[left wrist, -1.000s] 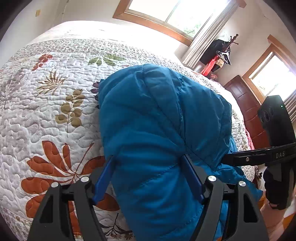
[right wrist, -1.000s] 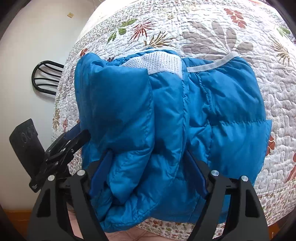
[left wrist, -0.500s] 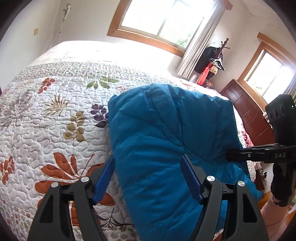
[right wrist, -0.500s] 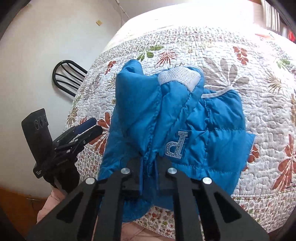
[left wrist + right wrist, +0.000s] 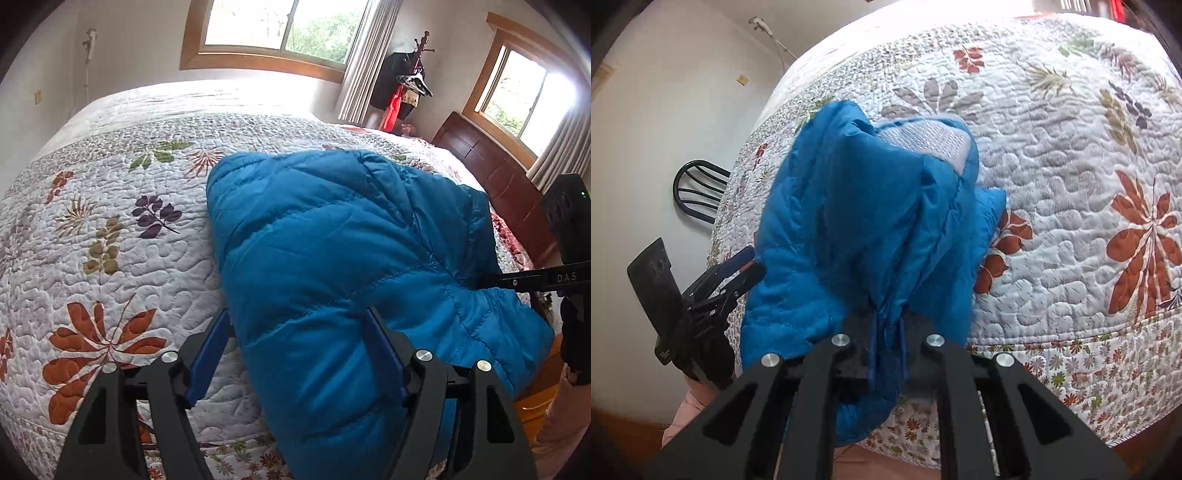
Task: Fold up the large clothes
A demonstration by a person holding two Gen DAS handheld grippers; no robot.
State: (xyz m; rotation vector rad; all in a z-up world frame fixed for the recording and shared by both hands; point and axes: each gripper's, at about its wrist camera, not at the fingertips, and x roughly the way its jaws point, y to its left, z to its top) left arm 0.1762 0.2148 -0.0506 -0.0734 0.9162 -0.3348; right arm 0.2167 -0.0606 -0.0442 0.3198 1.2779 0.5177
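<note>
- Pinching a bunched edge of the blue puffer jacket (image 5: 871, 221), the right gripper (image 5: 886, 332) has its fingers pressed nearly together with fabric sandwiched between them.
- Left gripper (image 5: 299, 339): fingers spread wide, straddling a thick padded fold of the jacket (image 5: 332, 258); they flank it, but a firm clamp can't be confirmed.
- Jacket sits on the floral quilt (image 5: 110, 221) at the near edge of the bed, partly bunched and draped over that edge; white mesh lining (image 5: 923, 140) shows at the far end.
- Taken from the right gripper, the jacket runs straight ahead and away across the quilt; its long axis roughly follows the fingers.
- Left gripper (image 5: 735, 273) lies at the jacket's left flank, just beside the fabric.
- Judgement: the right holds the only sure grip, so the next fold likely pivots on it.
</note>
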